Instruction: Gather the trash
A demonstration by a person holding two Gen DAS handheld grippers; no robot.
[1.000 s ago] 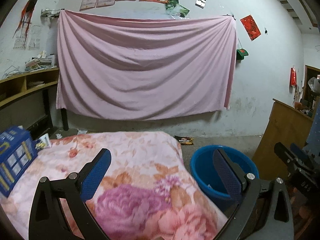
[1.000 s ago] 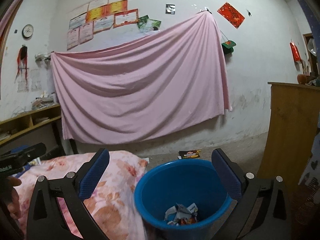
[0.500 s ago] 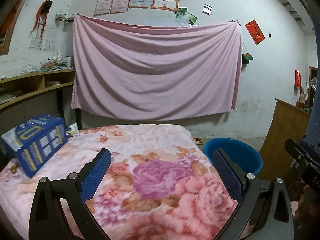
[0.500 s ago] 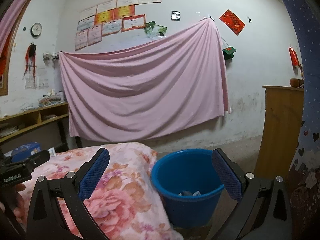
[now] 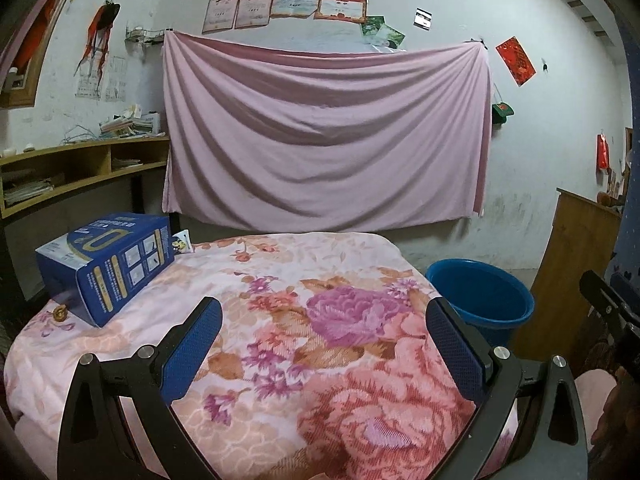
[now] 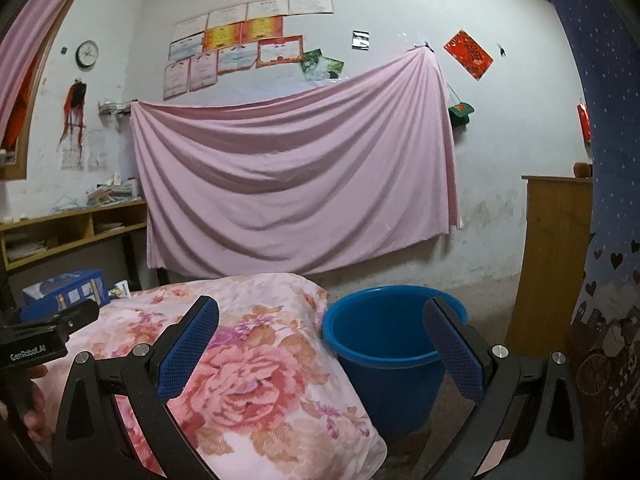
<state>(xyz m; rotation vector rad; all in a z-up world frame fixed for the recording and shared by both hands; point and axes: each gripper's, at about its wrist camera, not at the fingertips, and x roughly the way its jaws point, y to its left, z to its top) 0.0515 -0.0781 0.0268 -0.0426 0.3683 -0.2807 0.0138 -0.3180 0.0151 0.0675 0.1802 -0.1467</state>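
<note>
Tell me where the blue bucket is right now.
The blue bucket sits on the floor, centre-right in the right wrist view, against the floral blanket's right edge.

The bucket (image 6: 384, 356) shows only its inner wall; its bottom is hidden. A small golden thing (image 5: 60, 314) beside the blue box (image 5: 108, 264), perhaps a wrapper, is too small to tell.

A floral pink blanket (image 5: 320, 320) covers the surface; a blue carton (image 5: 108, 268) lies on its far left part, a small golden object (image 5: 60, 314) just beside it, and a small packet (image 5: 182, 242) behind the carton
</note>
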